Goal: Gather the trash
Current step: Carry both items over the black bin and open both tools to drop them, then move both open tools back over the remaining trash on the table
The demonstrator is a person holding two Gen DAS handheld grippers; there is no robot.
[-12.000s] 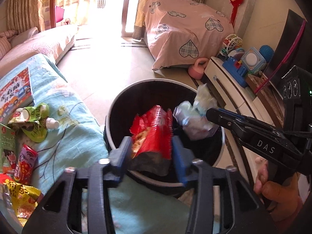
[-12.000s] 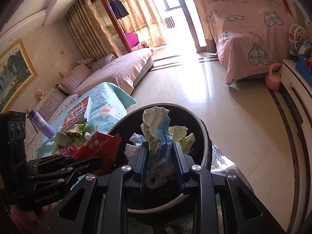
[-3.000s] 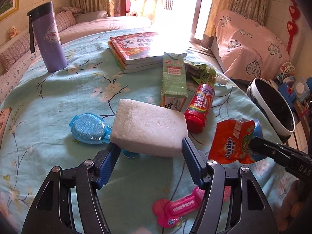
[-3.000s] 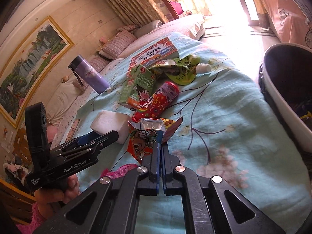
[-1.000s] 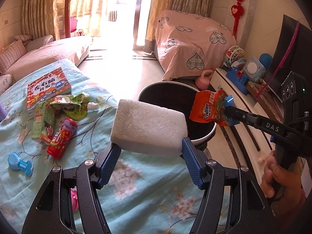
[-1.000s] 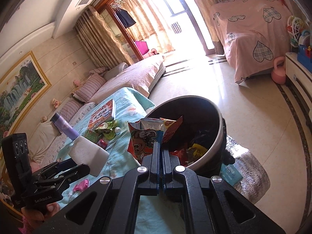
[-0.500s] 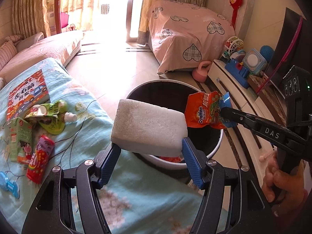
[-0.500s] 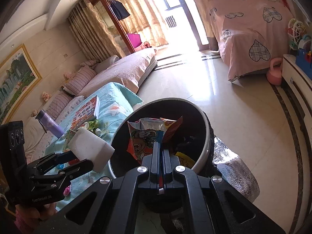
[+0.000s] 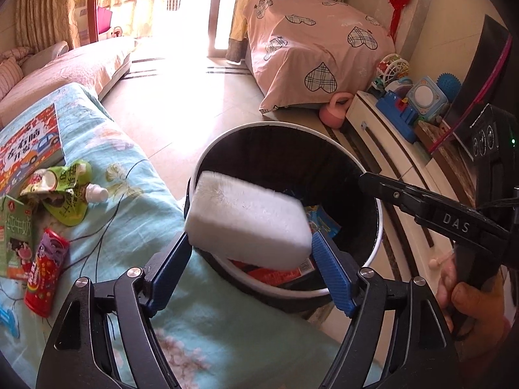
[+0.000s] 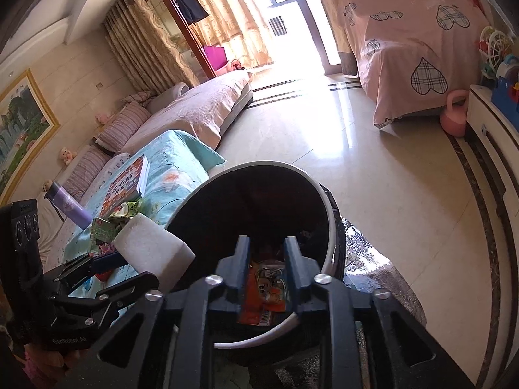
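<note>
A white foam block tilts between the blue pads of my left gripper, whose jaws are opening; the block looks blurred and loose, right above the black trash bin. My right gripper hangs over the same bin, and its jaws are opening too. The orange snack wrapper has slipped out and shows low between the fingers, inside the bin. In the right wrist view the block sits at the bin's left rim in front of the left gripper.
On the teal tablecloth lie a green pouch, a milk carton, a red can and a picture book. A pink kettlebell and a white toy-laden cabinet stand beyond the bin.
Both grippers have moved farther over the bin. The right jaws have parted and the orange wrapper has dropped from them. The left jaws have widened and the foam block has tipped forward.
</note>
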